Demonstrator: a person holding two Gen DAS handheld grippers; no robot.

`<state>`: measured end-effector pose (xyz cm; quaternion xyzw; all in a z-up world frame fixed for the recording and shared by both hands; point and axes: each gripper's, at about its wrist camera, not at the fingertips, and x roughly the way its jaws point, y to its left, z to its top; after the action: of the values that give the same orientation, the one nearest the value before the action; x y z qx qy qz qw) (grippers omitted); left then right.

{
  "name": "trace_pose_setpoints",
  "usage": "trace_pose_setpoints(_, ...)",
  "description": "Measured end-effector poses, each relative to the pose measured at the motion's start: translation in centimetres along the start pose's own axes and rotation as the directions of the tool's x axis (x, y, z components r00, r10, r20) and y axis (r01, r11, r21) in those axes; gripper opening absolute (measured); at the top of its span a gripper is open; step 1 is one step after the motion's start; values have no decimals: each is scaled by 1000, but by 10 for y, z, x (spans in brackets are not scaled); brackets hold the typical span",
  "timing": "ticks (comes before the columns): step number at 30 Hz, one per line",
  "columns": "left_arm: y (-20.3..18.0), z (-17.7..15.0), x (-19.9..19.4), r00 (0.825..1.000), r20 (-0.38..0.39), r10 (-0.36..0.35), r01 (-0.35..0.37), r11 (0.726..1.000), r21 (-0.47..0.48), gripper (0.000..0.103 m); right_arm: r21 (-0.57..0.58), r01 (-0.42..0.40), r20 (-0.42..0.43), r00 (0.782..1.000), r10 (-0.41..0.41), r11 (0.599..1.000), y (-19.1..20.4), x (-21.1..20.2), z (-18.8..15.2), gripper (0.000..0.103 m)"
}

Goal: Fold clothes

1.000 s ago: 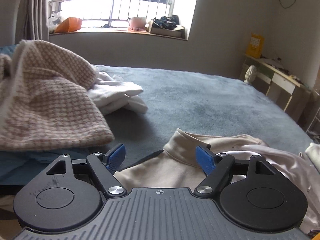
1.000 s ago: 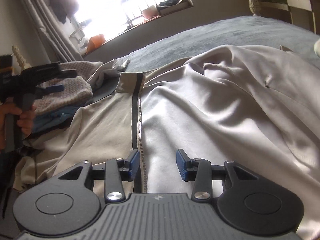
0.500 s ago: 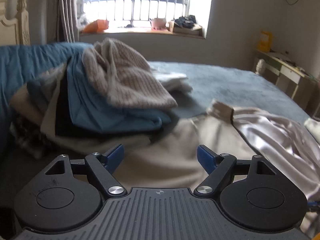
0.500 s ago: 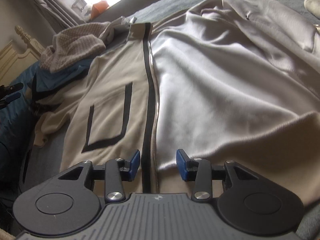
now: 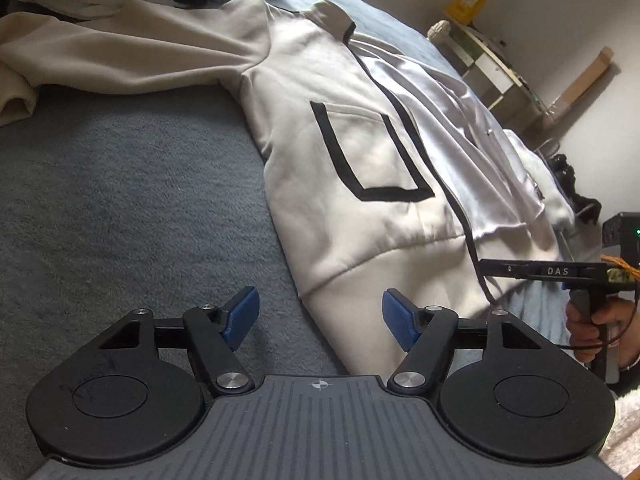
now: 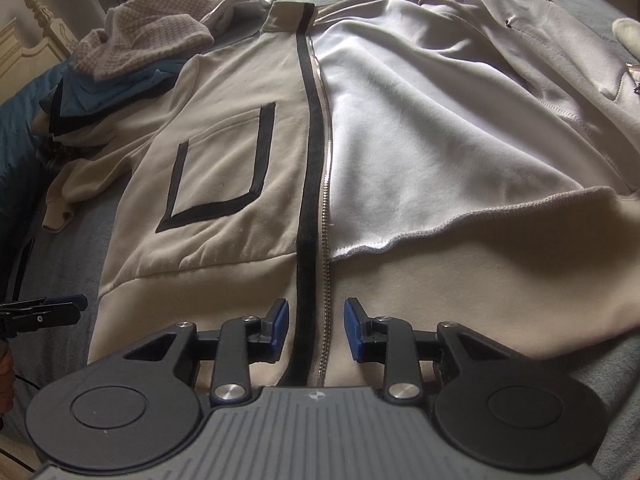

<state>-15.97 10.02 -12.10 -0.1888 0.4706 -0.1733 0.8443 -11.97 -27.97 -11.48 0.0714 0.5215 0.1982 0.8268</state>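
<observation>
Centrally, one beige zip-up jacket (image 6: pixel 240 216), black trim along the zipper (image 6: pixel 324 184) and around a patch pocket (image 6: pixel 218 172), lies face up on a grey bedspread (image 5: pixel 120 208). Its right-hand front panel is thrown open, pale lining (image 6: pixel 420 140) uppermost; the collar (image 6: pixel 288 16) points toward the far end of the bed. One sleeve (image 5: pixel 120 60) trails off toward a pile of other clothes (image 6: pixel 132 64): a knitted beige piece on top, blue and dark garments beneath.

Left gripper (image 5: pixel 318 318): blue pads, jaws moderately wide and just been closing, nothing pressed between them. It hovers over the jacket's lower hem corner, where hem meets bedspread; one pad over the bedspread, the other over the hem band.

Right gripper (image 6: pixel 316 330): jaws narrower, also just been closing, straddling the bottom end of the zipper and its black strip without pinching either. A hand (image 5: pixel 596 328) holding its grip is seen in the left wrist view.

Background: a headboard (image 6: pixel 36 36), a cream-coloured desk (image 5: pixel 492 64) by the wall.
</observation>
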Motion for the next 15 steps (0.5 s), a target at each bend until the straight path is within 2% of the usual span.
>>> trace_pose_setpoints(2, -1, -5, 4, 1000, -2, -6, 6, 1000, 10, 59, 0, 3, -15, 1000, -3, 1000, 1, 3, -3, 32)
trace_pose_setpoints(6, -4, -15, 12, 1000, 2, 7, -7, 1000, 28, 56, -49, 23, -28, 999, -25, 999, 9, 5, -5, 32)
trace_pose_setpoints(9, -6, -21, 12, 1000, 13, 5, -5, 999, 42, 56, -113, 47, -39, 998, -52, 992, 20, 6, -7, 22)
trace_pose_setpoints(11, -5, -22, 12, 1000, 17, 0, -1, 999, 39, 56, -163, 61, -33, 997, -67, 985, 27, 6, -8, 11)
trace_pose_setpoints(15, -6, -21, 11, 1000, 14, -7, 6, 999, 31, 56, -237, 107, 19, 994, -106, 966, 41, 0, -10, 8)
